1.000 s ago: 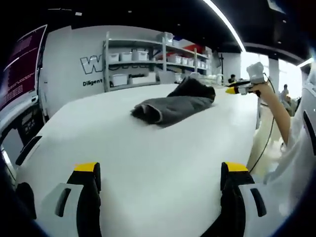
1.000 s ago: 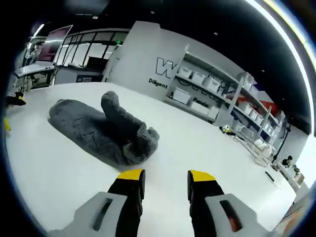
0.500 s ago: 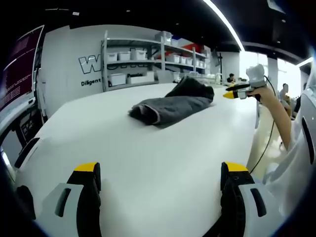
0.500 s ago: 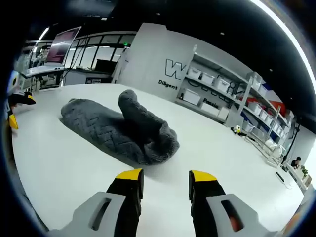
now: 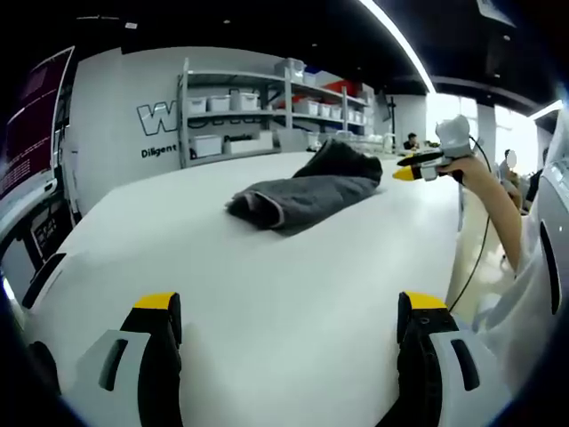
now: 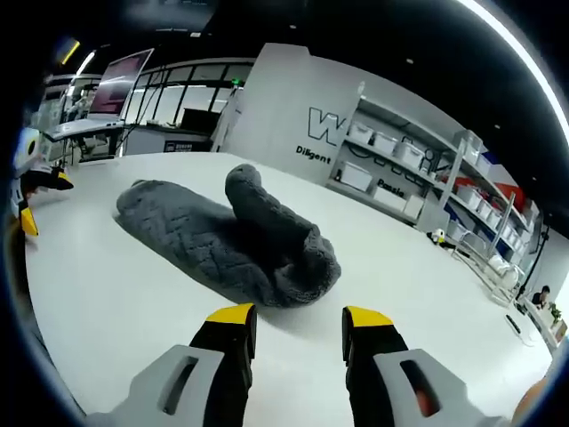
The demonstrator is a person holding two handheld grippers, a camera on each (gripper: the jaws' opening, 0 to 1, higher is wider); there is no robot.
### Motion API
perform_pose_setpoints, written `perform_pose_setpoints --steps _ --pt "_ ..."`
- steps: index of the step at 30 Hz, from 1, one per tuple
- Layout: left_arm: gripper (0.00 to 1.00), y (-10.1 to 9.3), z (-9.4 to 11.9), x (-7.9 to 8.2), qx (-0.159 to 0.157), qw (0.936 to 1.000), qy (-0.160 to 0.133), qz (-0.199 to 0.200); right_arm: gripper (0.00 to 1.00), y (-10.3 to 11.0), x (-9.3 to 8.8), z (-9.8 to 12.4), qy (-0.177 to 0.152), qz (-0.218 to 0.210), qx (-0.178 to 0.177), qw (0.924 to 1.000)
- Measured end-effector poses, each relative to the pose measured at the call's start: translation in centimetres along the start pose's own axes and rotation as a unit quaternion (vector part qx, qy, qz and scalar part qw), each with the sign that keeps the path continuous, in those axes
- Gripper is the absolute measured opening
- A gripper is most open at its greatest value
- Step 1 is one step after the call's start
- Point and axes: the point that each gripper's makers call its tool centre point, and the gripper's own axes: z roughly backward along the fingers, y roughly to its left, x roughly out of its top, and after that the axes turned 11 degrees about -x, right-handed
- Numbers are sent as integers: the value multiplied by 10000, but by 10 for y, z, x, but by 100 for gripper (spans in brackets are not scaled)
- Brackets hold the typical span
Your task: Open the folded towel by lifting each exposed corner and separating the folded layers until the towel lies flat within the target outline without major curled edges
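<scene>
A grey quilted towel [image 6: 231,240] lies bunched and folded on the white table [image 6: 107,302], with one rolled part standing up in its middle. My right gripper [image 6: 298,316] is open, its yellow-tipped jaws close in front of the towel's near end and apart from it. In the left gripper view the towel [image 5: 298,191] lies far off on the table [image 5: 284,294]. My left gripper [image 5: 289,307] stands wide open over bare table, well short of the towel. The right gripper [image 5: 416,165] shows at the far right of that view, held by a person's hand.
Metal shelves with white bins [image 5: 249,107] stand along the wall behind the table. A monitor [image 6: 116,80] and desks lie off to the left in the right gripper view. The left gripper's yellow tips [image 6: 27,191] show at that view's left edge. The person's sleeve [image 5: 524,294] is at the table's right.
The right gripper has moved closer to the towel, which now looms larger in its view. The left gripper has barely shifted. Both stay open.
</scene>
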Motion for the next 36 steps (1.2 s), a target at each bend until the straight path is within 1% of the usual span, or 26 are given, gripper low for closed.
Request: perform_pose_setpoints --steps 8,12,16,17,21,25,28,30,31,34,36 --pt "99 3 -4 -2 24 10000 38 43 38 2 -5 -4 24 28 99 9999" --pt "99 5 -7 -2 40 9999 78 51 40 1 -10 -9 92 40 141 9999" --pt "99 5 -8 -2 42 9999 106 62 43 2 -10 -11 69 22 182 9998" --pt "99 5 -9 -2 44 9999 111 65 44 2 -9 -12 53 30 188 9998" --pt "99 6 -9 -2 53 9998 157 57 54 3 -9 -14 43 17 271 9996" --pt "99 4 -9 -1 64 9998 165 42 61 7 -12 -19 79 -36 389 9992" --pt "99 3 -10 -1 52 9998 179 54 68 13 -13 -23 79 -15 515 9986" --pt "99 2 -11 -2 56 9997 229 54 73 21 -15 -31 130 65 712 9974" --pt "99 2 -11 -1 52 9997 239 44 75 22 -17 -35 157 113 757 9969" --pt "99 -2 -13 1 20 9997 248 15 77 20 -17 -44 197 194 772 9966" --pt "99 -5 -13 2 -1 9996 270 -8 75 16 -12 -49 76 291 745 9968"
